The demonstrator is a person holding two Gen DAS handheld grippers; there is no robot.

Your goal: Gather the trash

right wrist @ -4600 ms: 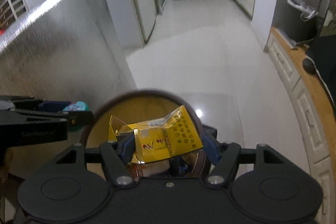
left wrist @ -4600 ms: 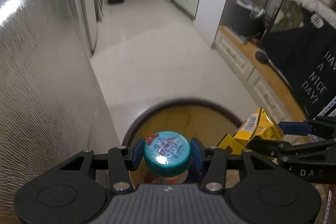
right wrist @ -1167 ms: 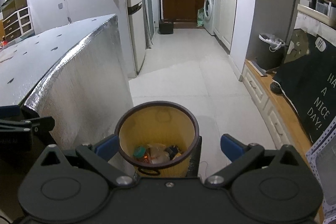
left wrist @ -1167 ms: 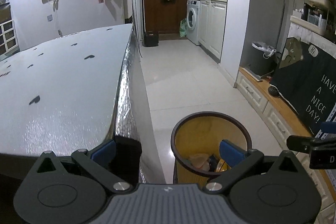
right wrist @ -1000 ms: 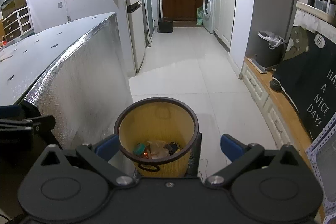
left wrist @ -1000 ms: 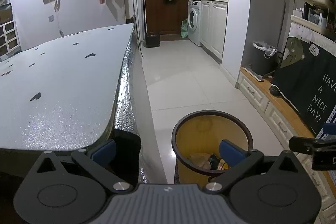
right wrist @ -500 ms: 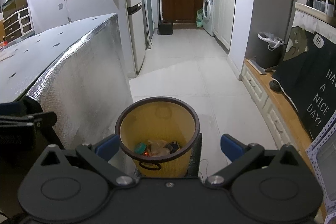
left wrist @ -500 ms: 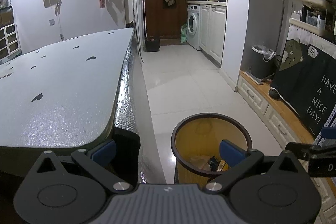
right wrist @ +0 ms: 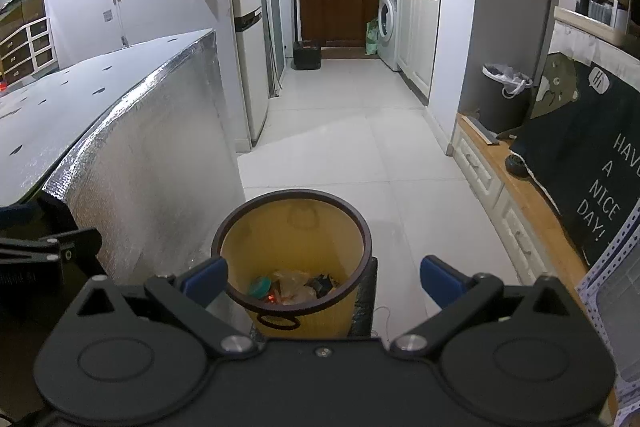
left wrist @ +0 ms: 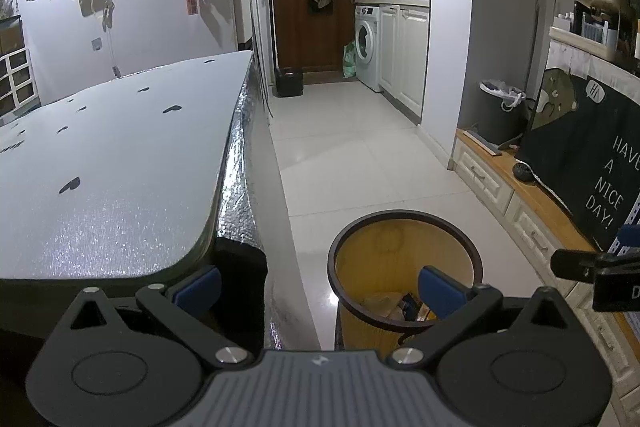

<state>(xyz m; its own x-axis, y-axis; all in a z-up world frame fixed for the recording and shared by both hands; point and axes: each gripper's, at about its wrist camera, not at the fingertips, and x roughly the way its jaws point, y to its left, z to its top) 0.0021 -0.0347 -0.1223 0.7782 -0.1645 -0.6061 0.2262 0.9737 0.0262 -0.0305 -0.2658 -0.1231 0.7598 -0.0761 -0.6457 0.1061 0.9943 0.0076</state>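
A yellow waste bin with a dark rim [right wrist: 292, 197] stands on the floor beside the table; it also shows in the left wrist view [left wrist: 404, 217]. Trash lies in its bottom: a teal-capped bottle [right wrist: 260, 286] and crumpled wrappers [right wrist: 296, 289]. My right gripper [right wrist: 322, 277] is open and empty, held above and just behind the bin. My left gripper [left wrist: 318, 287] is open and empty, over the table's corner, left of the bin. The other gripper shows at each view's edge.
A silver foil-covered table [left wrist: 112, 167] fills the left side. White tiled floor [right wrist: 340, 143] runs to a dark door and washing machine [right wrist: 387, 19]. A low wooden cabinet [right wrist: 520, 211] with a black "HAVE A NICE DAY" cloth lines the right. A grey bin [right wrist: 504, 95] stands farther back.
Earlier the left gripper held a teal-capped bottle and the right a yellow wrapper over the bin; both now lie inside. Both grippers are open and have drawn up and back slightly.
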